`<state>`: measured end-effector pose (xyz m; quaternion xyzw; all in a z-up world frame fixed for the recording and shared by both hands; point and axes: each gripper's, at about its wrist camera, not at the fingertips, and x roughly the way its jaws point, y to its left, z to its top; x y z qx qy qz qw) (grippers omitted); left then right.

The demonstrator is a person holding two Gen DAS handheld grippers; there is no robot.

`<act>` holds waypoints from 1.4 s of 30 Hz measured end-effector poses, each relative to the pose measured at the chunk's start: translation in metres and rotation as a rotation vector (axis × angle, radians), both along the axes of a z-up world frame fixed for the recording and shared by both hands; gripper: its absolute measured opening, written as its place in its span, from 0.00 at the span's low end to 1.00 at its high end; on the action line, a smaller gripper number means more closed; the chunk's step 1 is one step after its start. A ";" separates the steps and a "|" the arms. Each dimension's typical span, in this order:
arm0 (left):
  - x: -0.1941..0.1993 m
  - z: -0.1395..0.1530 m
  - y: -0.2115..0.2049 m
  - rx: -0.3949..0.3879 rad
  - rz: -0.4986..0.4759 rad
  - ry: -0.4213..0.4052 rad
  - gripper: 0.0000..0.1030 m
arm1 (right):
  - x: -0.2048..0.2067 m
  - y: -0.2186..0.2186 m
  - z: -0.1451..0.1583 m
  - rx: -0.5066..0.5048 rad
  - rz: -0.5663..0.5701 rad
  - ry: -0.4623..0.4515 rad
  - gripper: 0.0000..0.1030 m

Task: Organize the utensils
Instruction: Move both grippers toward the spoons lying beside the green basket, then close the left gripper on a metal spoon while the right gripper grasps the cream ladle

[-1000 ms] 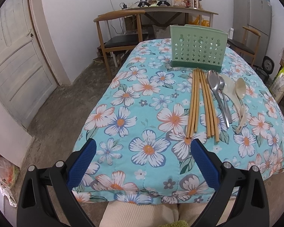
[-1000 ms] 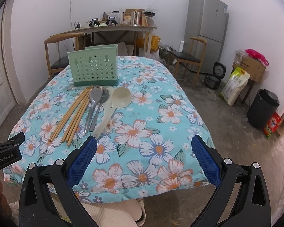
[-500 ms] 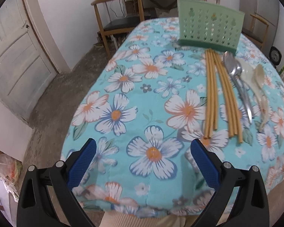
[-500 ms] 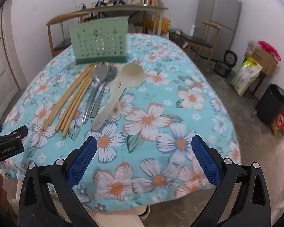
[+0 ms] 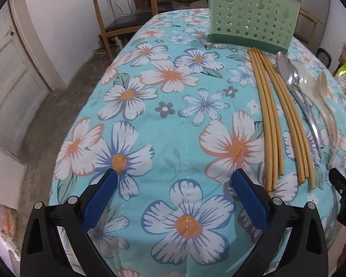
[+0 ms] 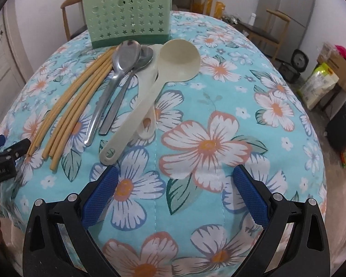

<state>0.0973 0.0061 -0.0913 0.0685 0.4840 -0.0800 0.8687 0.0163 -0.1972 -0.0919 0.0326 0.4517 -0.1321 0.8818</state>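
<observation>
A green perforated utensil holder (image 5: 251, 23) (image 6: 129, 20) stands upright at the far end of the flowered tablecloth (image 5: 173, 120) (image 6: 219, 115). In front of it lie several tan chopsticks (image 5: 269, 115) (image 6: 76, 101), two metal spoons (image 5: 295, 85) (image 6: 120, 73) and two cream plastic spoons (image 5: 323, 97) (image 6: 161, 76), side by side. My left gripper (image 5: 173, 177) hovers open over the cloth, left of the chopstick ends. My right gripper (image 6: 175, 173) is open too, just right of the cream spoon's handle end. Neither holds anything.
Wooden chairs (image 5: 126, 7) (image 6: 272, 30) stand by the table's far corners. A door (image 5: 11, 73) is at the left. A grey fridge (image 6: 295, 9), bags and boxes (image 6: 327, 76) and a black bin (image 6: 343, 127) line the right wall.
Both grippers have moved forward and lower over the table, so the utensils and holder loom larger. Nothing on the table has moved. Both stay open.
</observation>
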 end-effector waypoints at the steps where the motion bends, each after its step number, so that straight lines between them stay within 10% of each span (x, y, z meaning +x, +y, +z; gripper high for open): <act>1: 0.000 0.000 0.002 -0.016 -0.005 0.001 0.95 | -0.002 -0.002 -0.001 0.011 0.007 -0.007 0.93; 14: -0.004 0.003 0.007 -0.048 -0.063 -0.038 0.95 | 0.000 -0.025 0.017 0.169 0.030 -0.056 0.92; 26: 0.027 0.099 -0.046 -0.271 -0.402 -0.283 0.88 | 0.037 -0.079 0.049 0.403 0.040 -0.215 0.73; 36: 0.095 0.074 -0.142 -0.097 -0.762 -0.199 0.56 | 0.063 -0.092 0.040 0.458 0.048 -0.217 0.69; 42: 0.128 0.052 -0.162 -0.153 -0.882 -0.059 0.47 | 0.074 -0.094 0.027 0.467 0.054 -0.181 0.67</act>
